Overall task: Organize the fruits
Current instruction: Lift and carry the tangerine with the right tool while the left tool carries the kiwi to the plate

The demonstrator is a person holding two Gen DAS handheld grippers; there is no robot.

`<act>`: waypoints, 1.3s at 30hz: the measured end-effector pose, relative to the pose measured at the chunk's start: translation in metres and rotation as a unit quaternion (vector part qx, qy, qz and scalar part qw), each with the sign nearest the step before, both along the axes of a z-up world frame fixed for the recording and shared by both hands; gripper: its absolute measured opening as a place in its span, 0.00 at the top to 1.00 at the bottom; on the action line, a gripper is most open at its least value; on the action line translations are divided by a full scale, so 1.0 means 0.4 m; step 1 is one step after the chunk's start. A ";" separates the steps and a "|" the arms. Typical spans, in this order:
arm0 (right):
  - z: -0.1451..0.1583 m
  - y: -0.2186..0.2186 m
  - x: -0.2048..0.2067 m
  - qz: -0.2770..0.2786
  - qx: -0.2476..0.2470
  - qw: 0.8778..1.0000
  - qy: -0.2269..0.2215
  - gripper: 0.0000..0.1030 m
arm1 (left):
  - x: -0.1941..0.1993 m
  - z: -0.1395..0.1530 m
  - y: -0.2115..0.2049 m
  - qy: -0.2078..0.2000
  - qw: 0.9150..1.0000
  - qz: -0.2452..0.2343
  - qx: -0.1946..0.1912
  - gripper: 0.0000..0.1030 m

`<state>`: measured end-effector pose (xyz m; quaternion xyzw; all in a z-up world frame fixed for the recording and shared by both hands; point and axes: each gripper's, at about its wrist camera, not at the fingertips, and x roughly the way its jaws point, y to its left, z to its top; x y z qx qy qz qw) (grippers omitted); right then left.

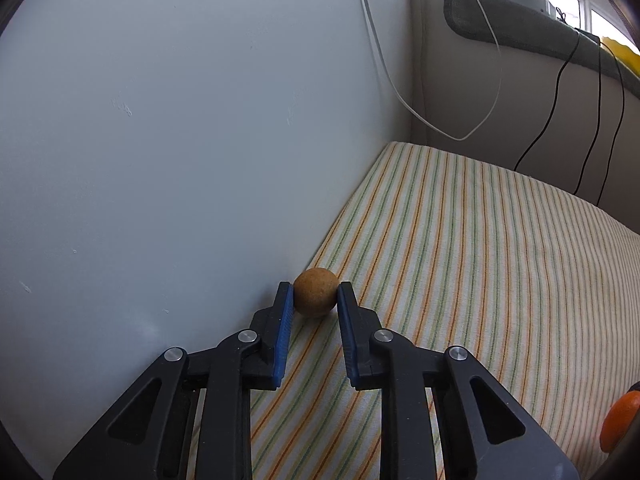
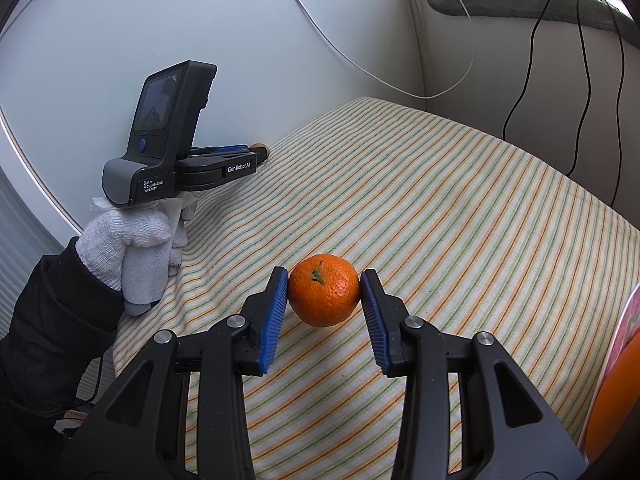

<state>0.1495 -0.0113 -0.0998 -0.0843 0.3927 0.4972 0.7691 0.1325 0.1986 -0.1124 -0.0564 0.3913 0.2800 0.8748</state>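
Fruits are both in my grip but neither is placed: left gripper (image 1: 316, 294) is clamped on the brown fruit (image 1: 315, 292) by the wall, right gripper (image 2: 325, 292) is clamped on the mandarin (image 2: 324, 290) over the cloth (image 2: 460, 208), sorting still ahead, I judge.

An orange fruit (image 1: 618, 420) and a pink-rimmed plate (image 2: 628, 320) are cut off by the right edges.

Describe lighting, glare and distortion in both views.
Left wrist view: soft daylight, window blown out, wall bulges from fisheye, brown fruit sharp. Right wrist view: even light, faint shadow under orange, corners vignetted, cloth stripes curve.
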 end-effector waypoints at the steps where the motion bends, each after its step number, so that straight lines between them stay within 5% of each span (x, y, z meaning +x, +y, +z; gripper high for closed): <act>1: 0.003 -0.001 0.000 -0.001 0.002 1.000 -0.001 0.62 | -0.003 0.003 -0.006 -0.002 1.000 -0.004 0.001 0.80; 17: 0.082 -0.069 0.003 -0.038 0.017 0.999 -0.028 0.62 | -0.040 0.104 -0.191 -0.060 0.991 -0.114 -0.024 0.80; 39: 0.236 -0.360 0.060 -0.153 0.025 0.984 -0.089 0.62 | -0.004 0.232 -0.533 -0.115 0.949 -0.288 -0.064 0.80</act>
